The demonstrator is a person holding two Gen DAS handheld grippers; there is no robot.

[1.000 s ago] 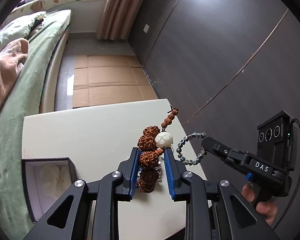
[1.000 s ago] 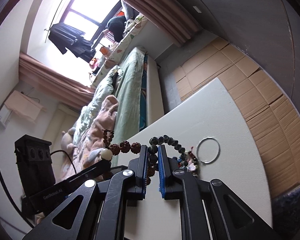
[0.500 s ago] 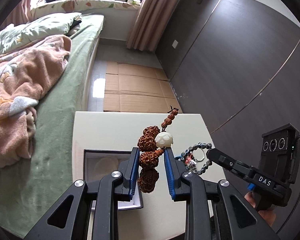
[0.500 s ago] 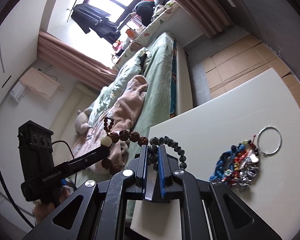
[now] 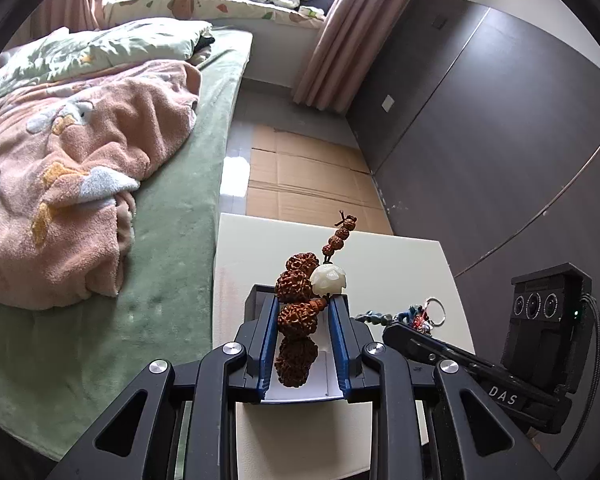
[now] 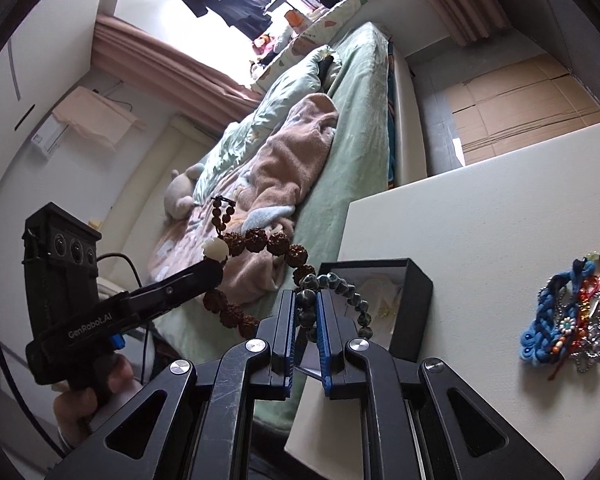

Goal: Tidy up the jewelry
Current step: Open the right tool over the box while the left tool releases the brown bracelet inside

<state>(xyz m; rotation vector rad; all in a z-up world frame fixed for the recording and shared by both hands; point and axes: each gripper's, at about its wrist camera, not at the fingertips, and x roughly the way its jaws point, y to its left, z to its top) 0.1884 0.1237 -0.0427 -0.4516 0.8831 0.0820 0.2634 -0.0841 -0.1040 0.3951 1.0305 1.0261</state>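
Bracelets (image 5: 298, 312) (image 6: 332, 292) were pinched in both narrowed grippers (image 5: 303, 344) (image 6: 305, 320) over the box (image 6: 412, 280), seemingly not yet stowed; keychain (image 6: 568, 332) untouched.

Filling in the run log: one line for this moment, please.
left gripper: shut on brown seed bracelet | right gripper: shut on dark bead bracelet | open jewelry box: below both | keychain bundle: on table

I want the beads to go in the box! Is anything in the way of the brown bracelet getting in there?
Nothing visible blocks it. The brown bracelet hangs in the left hand-held gripper right above the open black box, whose pale lining looks bare.
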